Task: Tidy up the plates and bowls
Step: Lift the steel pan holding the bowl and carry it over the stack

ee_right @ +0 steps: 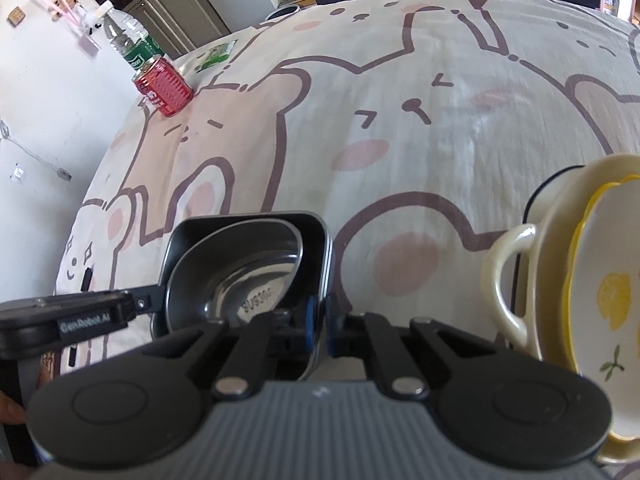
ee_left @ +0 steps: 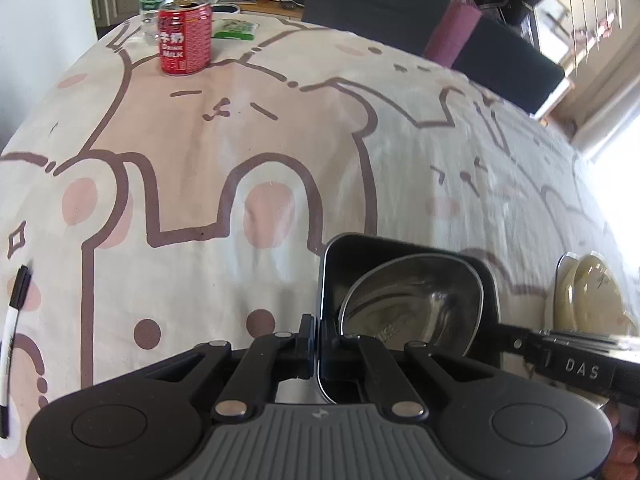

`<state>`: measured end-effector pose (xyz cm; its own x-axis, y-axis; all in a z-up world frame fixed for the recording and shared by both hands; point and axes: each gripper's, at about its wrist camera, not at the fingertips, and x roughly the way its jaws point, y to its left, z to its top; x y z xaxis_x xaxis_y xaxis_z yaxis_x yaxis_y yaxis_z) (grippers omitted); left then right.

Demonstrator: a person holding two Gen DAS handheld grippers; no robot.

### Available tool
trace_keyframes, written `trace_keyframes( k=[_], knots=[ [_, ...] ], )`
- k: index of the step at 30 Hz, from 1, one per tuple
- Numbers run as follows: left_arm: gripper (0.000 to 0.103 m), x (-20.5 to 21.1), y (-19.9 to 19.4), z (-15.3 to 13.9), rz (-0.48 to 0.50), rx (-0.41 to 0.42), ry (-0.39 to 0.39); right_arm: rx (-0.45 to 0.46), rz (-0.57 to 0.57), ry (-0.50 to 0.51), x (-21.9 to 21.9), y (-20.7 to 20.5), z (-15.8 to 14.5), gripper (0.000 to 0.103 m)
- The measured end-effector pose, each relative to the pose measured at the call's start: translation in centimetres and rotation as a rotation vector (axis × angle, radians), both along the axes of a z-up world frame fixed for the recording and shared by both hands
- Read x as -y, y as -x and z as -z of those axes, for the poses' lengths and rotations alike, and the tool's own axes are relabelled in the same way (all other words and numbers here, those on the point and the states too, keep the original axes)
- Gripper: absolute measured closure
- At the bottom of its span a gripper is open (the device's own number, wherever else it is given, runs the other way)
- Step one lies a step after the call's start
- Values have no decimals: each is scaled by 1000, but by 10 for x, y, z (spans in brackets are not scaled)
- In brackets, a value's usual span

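Left gripper point(ee_left: 316, 344) pinches the left wall of the black square tray point(ee_left: 332, 264), a steel bowl point(ee_left: 416, 300) nested inside. Right gripper point(ee_right: 318, 328) clamps the tray's point(ee_right: 320, 248) right wall; stacked cream dishes point(ee_right: 560, 264) stand just right of the tray.

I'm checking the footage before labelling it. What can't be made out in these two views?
- Left wrist view: cream dishes cut off by the right edge.
- Right wrist view: lemon-print bowl cut off likewise.
- Both views: the near rim of the black square dish, hidden behind each gripper body.
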<state>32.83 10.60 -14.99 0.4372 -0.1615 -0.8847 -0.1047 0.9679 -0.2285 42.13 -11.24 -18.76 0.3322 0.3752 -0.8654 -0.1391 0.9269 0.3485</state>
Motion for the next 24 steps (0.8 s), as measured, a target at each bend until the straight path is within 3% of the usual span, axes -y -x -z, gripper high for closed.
trace_keyframes(
  k=[8, 18, 24],
  knots=[
    [101, -3, 8, -13, -15, 53, 49, 27, 5, -19, 5, 1, -8, 96],
    [100, 4, 23, -49, -42, 197, 140, 139, 16, -73, 32, 13, -41, 96],
    [99, 27, 32, -75, -6, 298, 188, 211, 59, -130, 62, 21, -65, 97]
  ],
)
